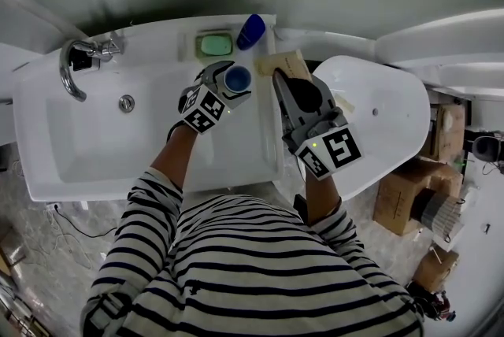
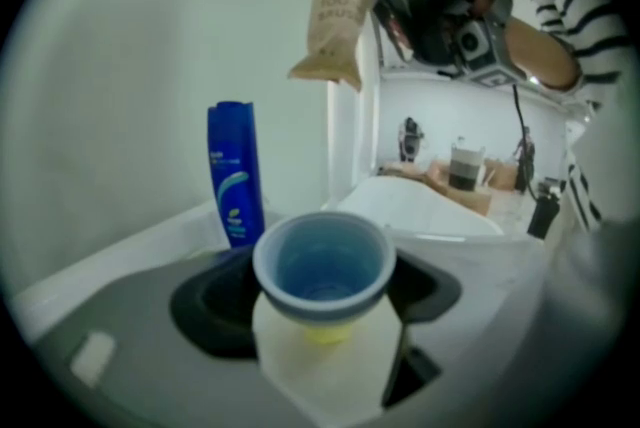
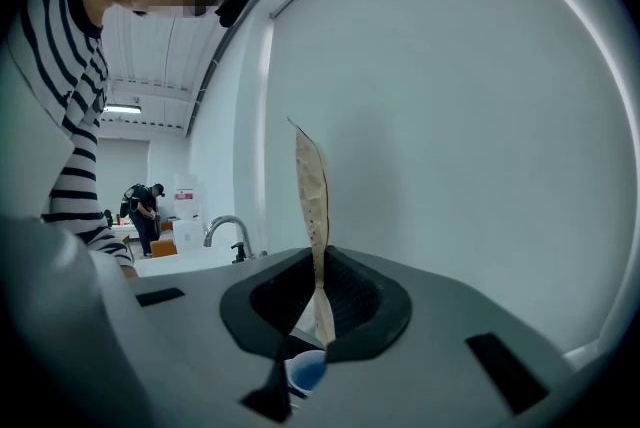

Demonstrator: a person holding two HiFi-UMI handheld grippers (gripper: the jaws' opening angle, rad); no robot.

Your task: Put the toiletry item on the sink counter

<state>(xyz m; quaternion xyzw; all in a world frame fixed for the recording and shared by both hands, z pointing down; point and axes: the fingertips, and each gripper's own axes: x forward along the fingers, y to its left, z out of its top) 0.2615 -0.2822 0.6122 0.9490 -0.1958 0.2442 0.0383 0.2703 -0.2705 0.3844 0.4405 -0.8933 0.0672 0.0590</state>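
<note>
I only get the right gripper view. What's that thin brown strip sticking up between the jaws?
Observer: Seen flat-on from the left gripper view, it is a brown paper packet with print on it, pinched by the right gripper.
Operator: And the blue bit peeking out underneath?
Observer: That is a blue cup, mouth up, gripped by the left gripper beside the packet.

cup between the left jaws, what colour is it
The round plastic cup is blue with a paler rim; the left gripper view shows it best.
</note>
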